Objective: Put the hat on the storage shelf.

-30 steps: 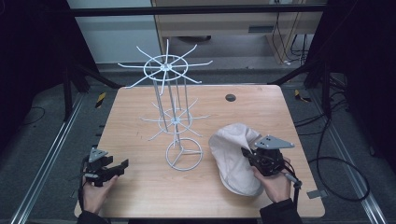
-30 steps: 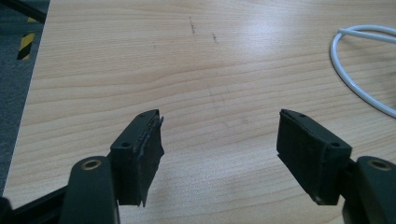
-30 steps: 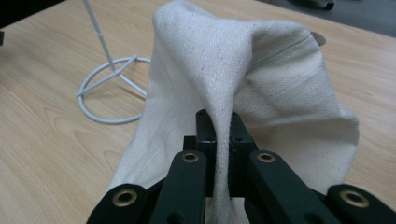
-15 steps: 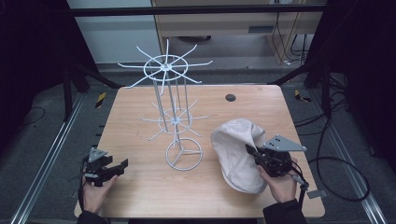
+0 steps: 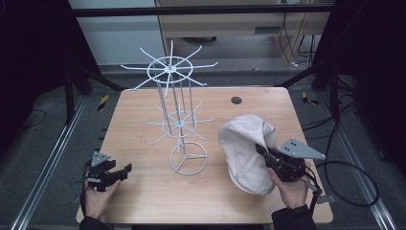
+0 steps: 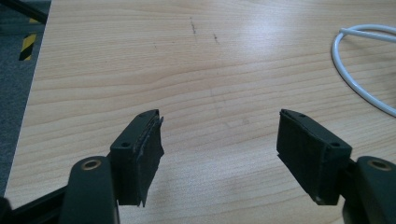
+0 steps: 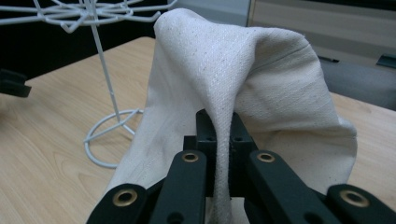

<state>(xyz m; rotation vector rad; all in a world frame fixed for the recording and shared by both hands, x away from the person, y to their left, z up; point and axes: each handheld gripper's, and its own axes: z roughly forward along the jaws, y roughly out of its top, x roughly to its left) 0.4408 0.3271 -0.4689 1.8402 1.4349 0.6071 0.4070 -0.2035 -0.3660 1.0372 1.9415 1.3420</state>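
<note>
A cream cloth (image 5: pixel 244 143) stands bunched into a peak on the right side of the wooden table (image 5: pixel 139 115). My right gripper (image 5: pixel 262 149) is shut on a fold of it and holds that fold off the table. In the right gripper view the cloth (image 7: pixel 243 70) rises in a ridge out of the closed jaws of the right gripper (image 7: pixel 219 126). A white wire rack (image 5: pixel 179 124) with two tiers of spokes stands mid-table, just left of the cloth. My left gripper (image 5: pixel 125 168) rests at the front left, open, with bare table between the jaws of the left gripper (image 6: pixel 219 144).
The rack's ring base (image 5: pixel 189 157) lies close to the cloth's left edge, and its rim (image 6: pixel 359 70) shows at the right of the left gripper view. A small dark round disc (image 5: pixel 236 100) sits near the table's far edge. Dark floor and metal rails surround the table.
My right gripper has risen a little and drawn slightly right with the cloth, so the cloth stands taller and more bunched. The left gripper has stayed put.
</note>
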